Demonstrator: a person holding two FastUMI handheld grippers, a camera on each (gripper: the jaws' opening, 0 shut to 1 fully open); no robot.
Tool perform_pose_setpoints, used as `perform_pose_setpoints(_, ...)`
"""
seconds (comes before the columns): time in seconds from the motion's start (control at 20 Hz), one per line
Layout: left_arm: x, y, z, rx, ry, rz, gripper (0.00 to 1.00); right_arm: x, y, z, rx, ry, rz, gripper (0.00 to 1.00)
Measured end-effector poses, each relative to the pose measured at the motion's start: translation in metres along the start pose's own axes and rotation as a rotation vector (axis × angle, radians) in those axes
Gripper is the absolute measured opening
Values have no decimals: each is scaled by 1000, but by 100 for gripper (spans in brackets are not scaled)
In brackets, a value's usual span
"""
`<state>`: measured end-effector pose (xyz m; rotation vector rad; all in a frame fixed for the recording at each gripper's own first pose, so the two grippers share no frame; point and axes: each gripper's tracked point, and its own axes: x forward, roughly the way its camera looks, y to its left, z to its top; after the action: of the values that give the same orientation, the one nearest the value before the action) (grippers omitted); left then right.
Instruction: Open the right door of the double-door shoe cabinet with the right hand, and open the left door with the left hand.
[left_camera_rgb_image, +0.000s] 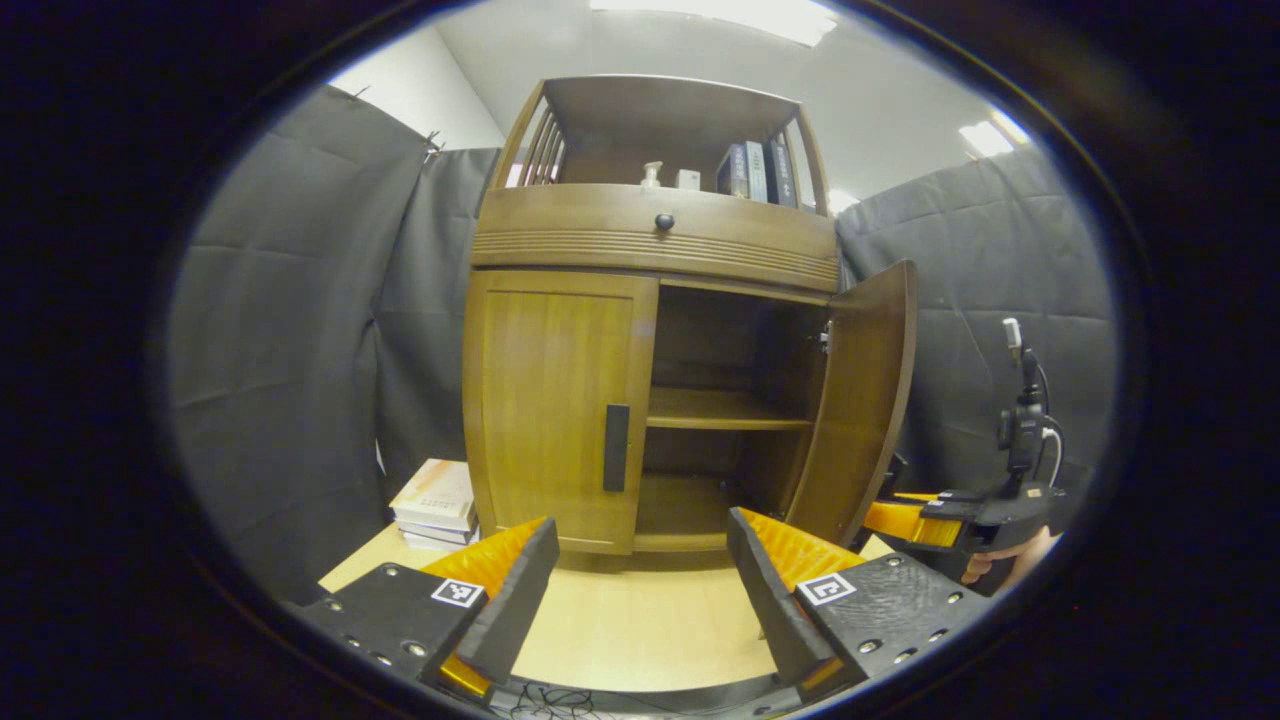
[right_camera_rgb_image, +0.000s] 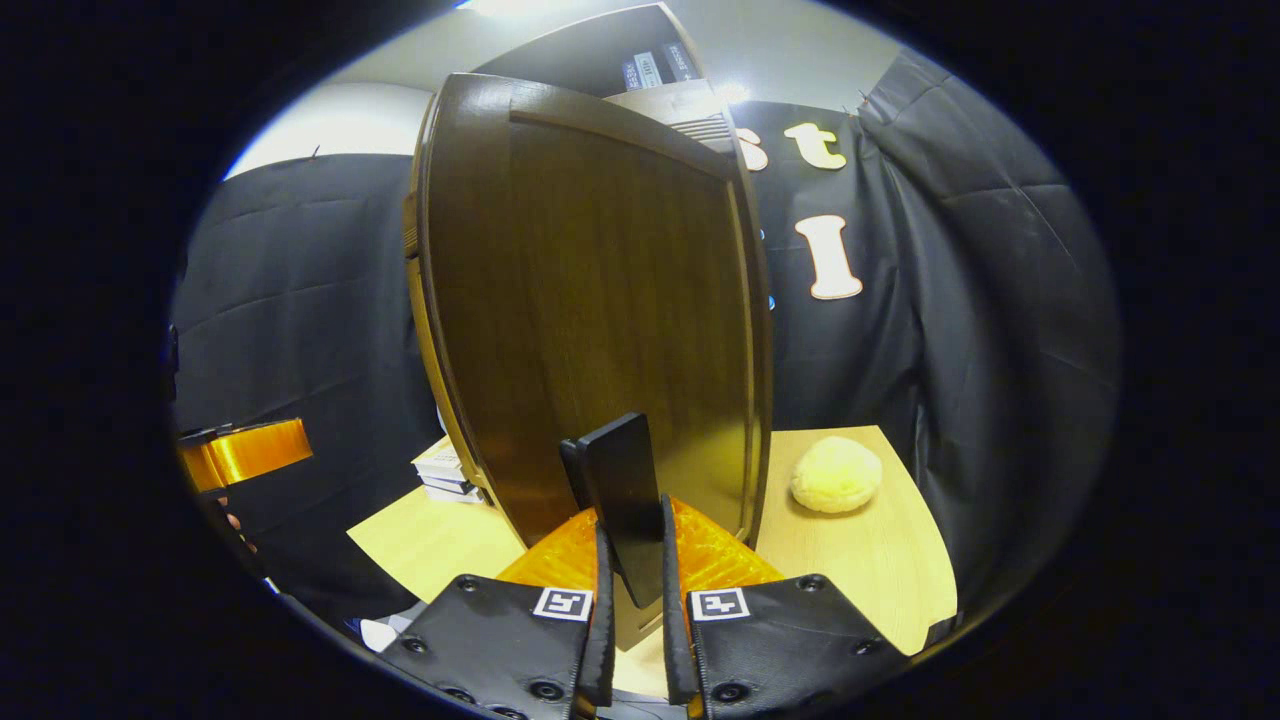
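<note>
Your right gripper (right_camera_rgb_image: 632, 590) was clamped on the right door's handle (right_camera_rgb_image: 620, 500), low in the centre of the right gripper view, both fingers pressing its sides. The right door (left_camera_rgb_image: 865, 400) itself stood swung well out, right of centre in the left gripper view, baring the inner shelf (left_camera_rgb_image: 725, 410).

Your left gripper (left_camera_rgb_image: 640, 580) was released, its fingers spread wide at the bottom of that frame and gripping nothing. The left door (left_camera_rgb_image: 550, 400) of the shoe cabinet (left_camera_rgb_image: 650, 240) sat shut in the middle of the picture, its dark handle (left_camera_rgb_image: 616, 447) just above and between the open fingers, though well apart from them.

By my reading the right half was nearly done and the left door was the step in hand. To do it well, you would bring the left gripper straight in at the handle, keep the fingers level on either side of the bar, close only once both bracketed it, then pull along the hinge's arc. The stack of books (left_camera_rgb_image: 437, 505) at lower left lay near the door's swing, so mind it.
</note>
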<state>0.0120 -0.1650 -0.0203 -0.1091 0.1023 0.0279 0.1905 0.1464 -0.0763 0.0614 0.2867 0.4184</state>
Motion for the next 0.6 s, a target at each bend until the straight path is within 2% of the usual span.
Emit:
perform_pose_setpoints(0.3,-7,-28,-4,-1,9,29,98,3,-8,5,-1,-10,-11,22)
perform_pose_setpoints(0.55,-16,-42,1,30,4,45,98,3,-14,7,43,-32,-46,18)
perform_pose_setpoints(0.6,-18,-43,2,31,1,49,98,3,-18,8,56,-36,-59,20)
